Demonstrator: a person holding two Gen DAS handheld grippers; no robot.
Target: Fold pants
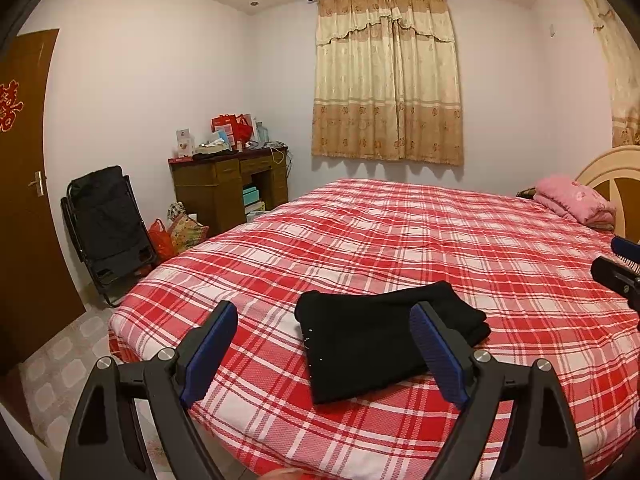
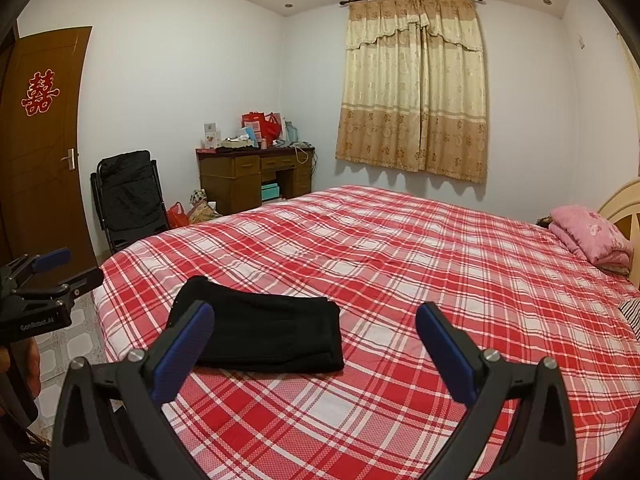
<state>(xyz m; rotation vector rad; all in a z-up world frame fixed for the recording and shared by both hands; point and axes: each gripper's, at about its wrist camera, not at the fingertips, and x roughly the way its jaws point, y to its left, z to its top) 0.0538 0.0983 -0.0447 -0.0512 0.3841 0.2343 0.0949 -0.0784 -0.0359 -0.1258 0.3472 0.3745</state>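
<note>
The black pants (image 1: 372,340) lie folded into a compact rectangle on the red plaid bed (image 1: 440,240), near its front corner. They also show in the right wrist view (image 2: 264,332). My left gripper (image 1: 324,312) is open and empty, raised just in front of the pants. My right gripper (image 2: 316,320) is open and empty, to the right of the pants and above the bed. The right gripper's tip shows at the right edge of the left wrist view (image 1: 622,268). The left gripper shows at the left edge of the right wrist view (image 2: 40,280).
Pink folded bedding (image 2: 588,236) lies by the headboard (image 2: 624,208) at the far right. A wooden desk (image 2: 256,176) with clutter stands at the back wall. A black folding chair (image 2: 128,200) and bags stand by the brown door (image 2: 40,152). Striped cloth (image 2: 632,312) lies at the bed's right edge.
</note>
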